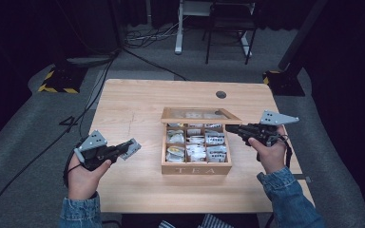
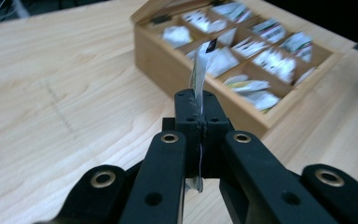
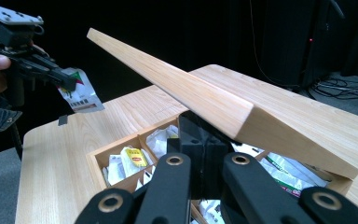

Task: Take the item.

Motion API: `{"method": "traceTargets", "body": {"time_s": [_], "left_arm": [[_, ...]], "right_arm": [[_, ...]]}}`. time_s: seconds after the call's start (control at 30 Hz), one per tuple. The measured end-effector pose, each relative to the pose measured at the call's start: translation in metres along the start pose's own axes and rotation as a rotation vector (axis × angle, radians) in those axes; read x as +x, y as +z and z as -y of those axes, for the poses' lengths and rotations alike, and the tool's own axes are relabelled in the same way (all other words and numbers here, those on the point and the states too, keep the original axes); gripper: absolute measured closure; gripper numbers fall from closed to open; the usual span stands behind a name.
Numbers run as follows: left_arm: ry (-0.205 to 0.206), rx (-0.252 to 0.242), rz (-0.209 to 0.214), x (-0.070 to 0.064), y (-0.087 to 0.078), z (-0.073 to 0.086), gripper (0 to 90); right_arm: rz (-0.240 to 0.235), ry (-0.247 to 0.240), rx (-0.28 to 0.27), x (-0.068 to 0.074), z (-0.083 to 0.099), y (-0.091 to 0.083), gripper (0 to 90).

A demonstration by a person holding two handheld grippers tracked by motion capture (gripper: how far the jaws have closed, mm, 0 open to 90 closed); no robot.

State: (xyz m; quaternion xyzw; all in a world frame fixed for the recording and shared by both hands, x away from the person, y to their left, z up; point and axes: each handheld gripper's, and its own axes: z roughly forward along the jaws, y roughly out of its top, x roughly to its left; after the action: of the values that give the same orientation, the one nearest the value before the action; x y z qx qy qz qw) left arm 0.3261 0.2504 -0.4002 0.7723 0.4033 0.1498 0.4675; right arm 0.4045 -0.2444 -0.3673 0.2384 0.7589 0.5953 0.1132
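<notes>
High view: left hand-held gripper (image 1: 132,148) with tea bag (image 1: 134,146), well apart from tea box (image 1: 196,168).

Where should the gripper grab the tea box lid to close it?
Best grip the lid at its free front edge, coming from the box's right side, where the right gripper already sits. The lid is hinged at the back of the tea box and half raised, so that thin edge sticks out clear of the tea bags.

"TEA" lettered on front wall of wooden tea box (image 1: 196,169). Print on sachet (image 3: 80,95) and on packets in compartments too small to read.
</notes>
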Motion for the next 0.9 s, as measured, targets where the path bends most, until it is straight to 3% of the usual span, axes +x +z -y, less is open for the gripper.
{"method": "traceTargets", "body": {"time_s": [0.13,0.33,0.43,0.77,0.9], "left_arm": [[-0.03,0.025,-0.037,0.007,0.007,0.006,88.9],[-0.079,0.052,-0.036,0.016,0.02,0.016,88.9],[-0.084,0.061,-0.036,0.02,0.026,0.019,88.8],[-0.149,0.041,-0.034,0.031,0.037,0.03,87.1],[-0.156,0.044,-0.048,0.035,0.04,0.035,87.1]], "right_arm": [[0.001,-0.002,0.003,0.001,0.001,0.0,90.0],[0.001,-0.005,0.01,0.002,0.002,-0.001,90.0],[0.001,-0.005,0.012,0.002,0.002,-0.001,90.0],[0.003,-0.005,0.018,0.003,0.004,-0.002,90.0],[0.003,-0.006,0.018,0.003,0.004,-0.002,90.0]]}}
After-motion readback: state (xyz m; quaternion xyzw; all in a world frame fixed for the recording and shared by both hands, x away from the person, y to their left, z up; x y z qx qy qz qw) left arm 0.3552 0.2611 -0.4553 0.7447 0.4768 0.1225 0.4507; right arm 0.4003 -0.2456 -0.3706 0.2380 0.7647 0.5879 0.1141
